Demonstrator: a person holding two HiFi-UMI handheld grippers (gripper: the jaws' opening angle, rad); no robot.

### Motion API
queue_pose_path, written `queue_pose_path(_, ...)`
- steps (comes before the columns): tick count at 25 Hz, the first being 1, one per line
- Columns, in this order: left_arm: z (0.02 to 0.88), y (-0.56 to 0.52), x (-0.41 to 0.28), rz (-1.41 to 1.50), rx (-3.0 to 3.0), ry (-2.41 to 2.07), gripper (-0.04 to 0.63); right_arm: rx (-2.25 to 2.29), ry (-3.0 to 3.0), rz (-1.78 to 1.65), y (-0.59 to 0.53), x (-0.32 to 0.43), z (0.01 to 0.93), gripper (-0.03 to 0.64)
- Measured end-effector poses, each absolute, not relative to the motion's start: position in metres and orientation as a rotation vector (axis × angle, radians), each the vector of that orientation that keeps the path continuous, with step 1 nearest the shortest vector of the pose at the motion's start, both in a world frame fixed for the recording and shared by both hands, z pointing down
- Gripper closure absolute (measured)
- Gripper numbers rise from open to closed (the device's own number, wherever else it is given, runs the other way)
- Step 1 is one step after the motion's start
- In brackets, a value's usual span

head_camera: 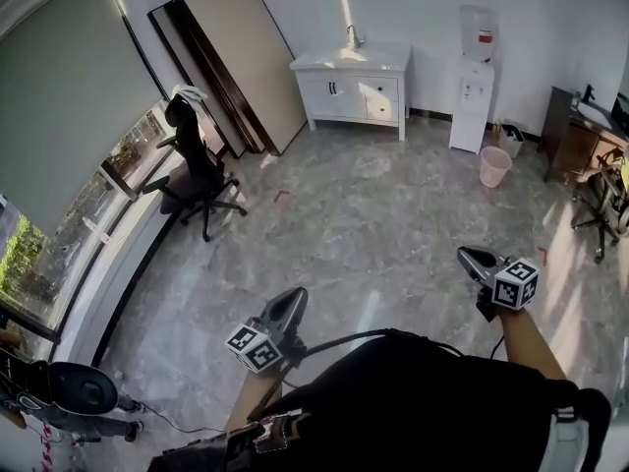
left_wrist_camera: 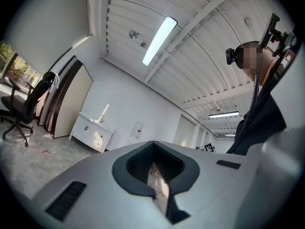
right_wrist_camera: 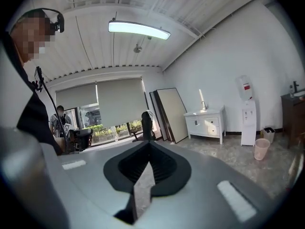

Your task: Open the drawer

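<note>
— Grey marbled floor [head_camera: 373, 214] fills most of the head view. What's the big stuff?
— Along the far wall [head_camera: 432, 3]: tall boards [head_camera: 241, 57] leaning in the corner, white cabinet [head_camera: 354, 82] just right of them, tap [head_camera: 351, 35] on top
— Anything else standing around?
— Black office chair [head_camera: 197, 165] on the left by the window [head_camera: 59, 254]. White water dispenser [head_camera: 474, 77] right of the cabinet, pink bin [head_camera: 494, 165] near its foot
— Drawer?
— The drawer [head_camera: 381, 88] is in the cabinet's right half, front flush, closed. It's well apart from both grippers, with a whole stretch of floor between
— Where are the grippers?
— The left gripper [head_camera: 292, 298] is low centre in the head view, the right gripper [head_camera: 470, 256] low right, both pointing toward the far wall
— Jaws?
— Left: fingers together, only a thin slit, nothing in it. Right: same, closed on nothing. The cabinet shows small and distant in both gripper views
</note>
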State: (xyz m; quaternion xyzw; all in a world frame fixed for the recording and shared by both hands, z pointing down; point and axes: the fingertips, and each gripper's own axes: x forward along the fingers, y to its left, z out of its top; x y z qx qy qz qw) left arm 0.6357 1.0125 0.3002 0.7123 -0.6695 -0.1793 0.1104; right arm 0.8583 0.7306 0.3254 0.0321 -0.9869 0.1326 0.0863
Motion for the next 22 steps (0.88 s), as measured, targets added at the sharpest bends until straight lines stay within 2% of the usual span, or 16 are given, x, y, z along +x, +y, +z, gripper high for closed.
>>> queue_pose_path(11, 0.315, 0.989, 0.571, -0.534, 1.966, -2.084, 0.595, -0.102, -2.902, 0.407, 0.683, 0.748, 0.345, 0.615)
queue_pose_path(22, 0.28, 0.892, 0.508, -0.583, 1.746, -2.378, 0.595, -0.43, -2.918, 0.333, 0.536, 0.609, 0.294, 0.615)
